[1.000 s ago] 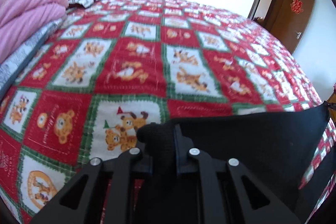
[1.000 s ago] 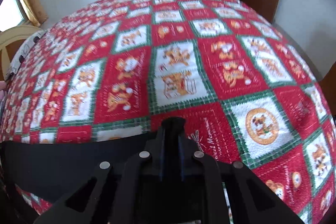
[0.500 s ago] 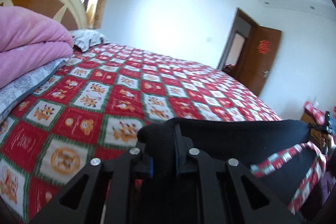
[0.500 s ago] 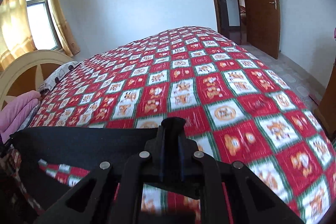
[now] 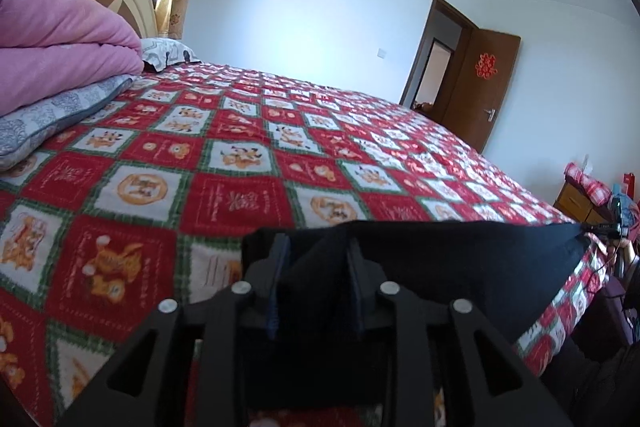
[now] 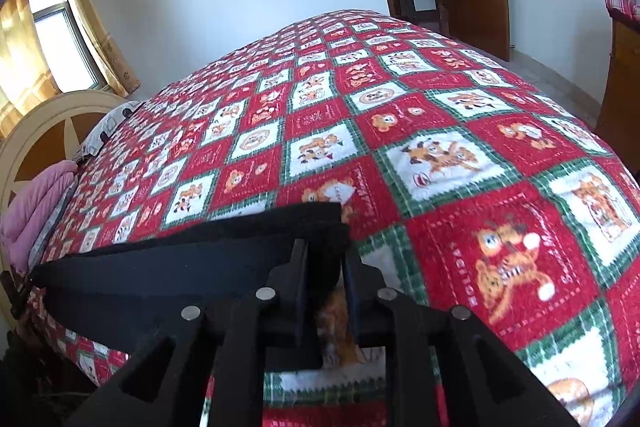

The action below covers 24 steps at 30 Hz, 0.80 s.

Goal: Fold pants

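Left gripper point(image 5: 314, 247) jaws stood apart, black pants point(image 5: 460, 263) bunched between them. Right gripper point(image 6: 324, 255) jaws also apart, pants point(image 6: 192, 263) corner between. Pants stretched along near edge of bed point(image 5: 240, 155) with red checked quilt. Pink blanket point(image 5: 60, 39), headboard point(image 6: 36, 131), brown door point(image 5: 472, 87) beyond. Lower pants hidden behind grippers.

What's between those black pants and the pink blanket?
Only bare patterned bedspread and a grey pillow's edge separate the black pants from the pink blanket, in the left view.
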Available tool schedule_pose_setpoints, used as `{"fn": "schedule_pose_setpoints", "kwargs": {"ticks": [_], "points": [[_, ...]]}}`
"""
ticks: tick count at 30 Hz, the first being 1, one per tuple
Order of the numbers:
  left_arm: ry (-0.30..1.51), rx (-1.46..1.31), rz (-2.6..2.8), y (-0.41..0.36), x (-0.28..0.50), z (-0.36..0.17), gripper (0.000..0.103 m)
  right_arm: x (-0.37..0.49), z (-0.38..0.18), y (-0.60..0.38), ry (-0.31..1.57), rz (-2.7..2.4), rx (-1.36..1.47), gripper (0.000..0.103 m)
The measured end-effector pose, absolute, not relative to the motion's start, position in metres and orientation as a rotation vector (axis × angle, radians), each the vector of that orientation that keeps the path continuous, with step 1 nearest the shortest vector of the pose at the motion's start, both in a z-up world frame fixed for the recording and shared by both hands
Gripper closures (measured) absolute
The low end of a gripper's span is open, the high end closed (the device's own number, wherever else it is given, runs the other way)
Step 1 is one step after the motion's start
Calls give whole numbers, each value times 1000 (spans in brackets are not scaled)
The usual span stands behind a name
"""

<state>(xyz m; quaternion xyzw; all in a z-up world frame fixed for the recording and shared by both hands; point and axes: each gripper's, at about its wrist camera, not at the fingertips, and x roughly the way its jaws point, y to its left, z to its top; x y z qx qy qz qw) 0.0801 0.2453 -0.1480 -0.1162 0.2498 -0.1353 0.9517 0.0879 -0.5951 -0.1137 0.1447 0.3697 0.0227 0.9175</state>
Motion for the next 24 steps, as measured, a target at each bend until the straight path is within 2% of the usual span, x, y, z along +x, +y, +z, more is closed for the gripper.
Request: {"fn": "schedule_pose_setpoints", "kwargs": {"ticks": [3,4,5,6,8,17,24], "points": [[523,-202,-276,244,70,-150,67,75,-110,-590,786,8,215,85],[522,-194,-274,245,66,-151,65,70,-109,-590,795,-2,201,82],[521,-194,-270,246,62,-152,60,64,-107,-589,795,-21,177,75],[522,-194,-263,247,58,-154,51,57,-105,-590,794,-45,158,72],[523,-200,-251,251,52,-158,43,45,-102,-598,778,-80,159,69],[571,-125,-176,260,19,-168,42,22,-75,-578,701,-131,135,62],[519,-214,-100,280,4,-151,42,41,-63,-451,699,124,-16,58]]}}
